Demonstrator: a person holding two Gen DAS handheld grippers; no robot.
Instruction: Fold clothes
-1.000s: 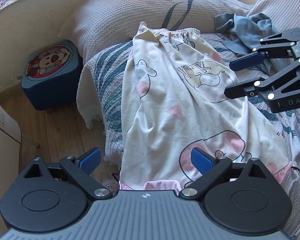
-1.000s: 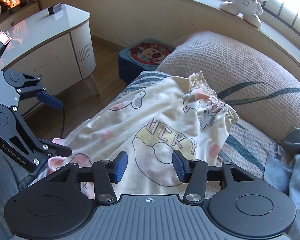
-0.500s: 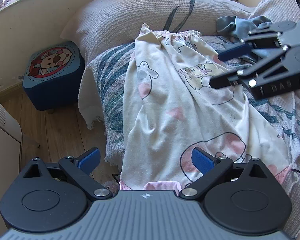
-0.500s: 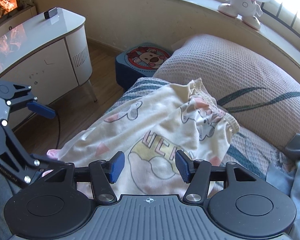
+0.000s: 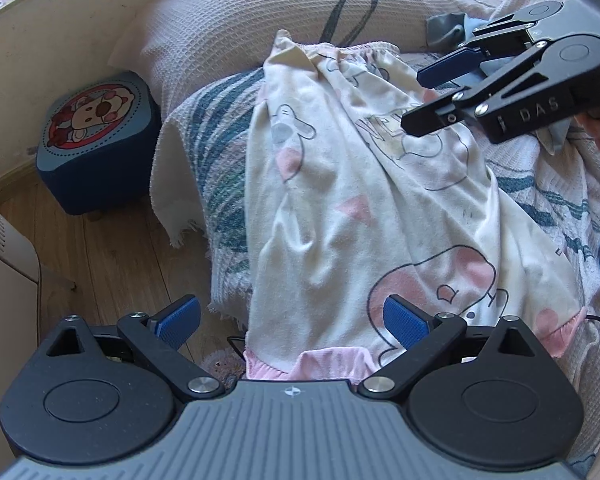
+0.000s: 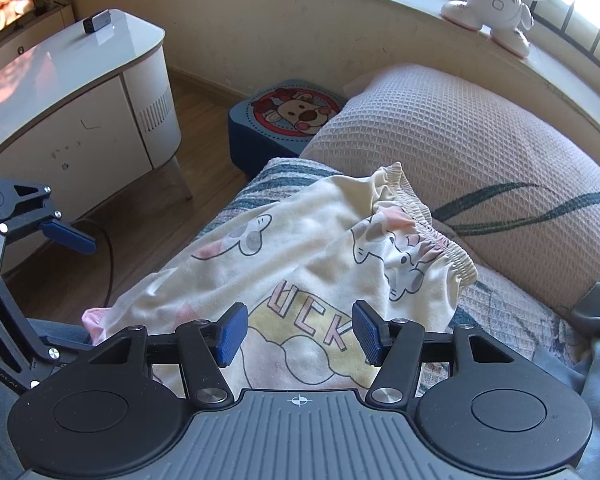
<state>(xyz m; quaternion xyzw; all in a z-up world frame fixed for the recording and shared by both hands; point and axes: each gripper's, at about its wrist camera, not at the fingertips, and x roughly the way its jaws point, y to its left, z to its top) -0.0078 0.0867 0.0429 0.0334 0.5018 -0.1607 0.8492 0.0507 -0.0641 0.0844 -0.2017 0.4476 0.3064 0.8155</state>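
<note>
A cream printed skirt (image 5: 364,208) with cartoon animals, an elastic waistband and a pink hem lies spread lengthwise on the striped sofa cover (image 5: 220,152). It also shows in the right wrist view (image 6: 312,264). My left gripper (image 5: 292,322) is open over the pink hem end, not touching it. My right gripper (image 6: 298,338) is open above the lettered print near the waistband; it shows from the left wrist view (image 5: 428,96) hovering over the cloth. Neither holds anything.
A large waffle cushion (image 6: 480,148) backs the waistband end. A grey-blue garment (image 6: 596,320) lies crumpled at the right. A blue stool (image 5: 96,140) with a dog picture stands on the wood floor, beside a white cabinet (image 6: 72,96). A cable (image 6: 108,256) runs on the floor.
My right gripper has moved up the skirt toward the waistband, still open. My left gripper has stayed over the hem.
</note>
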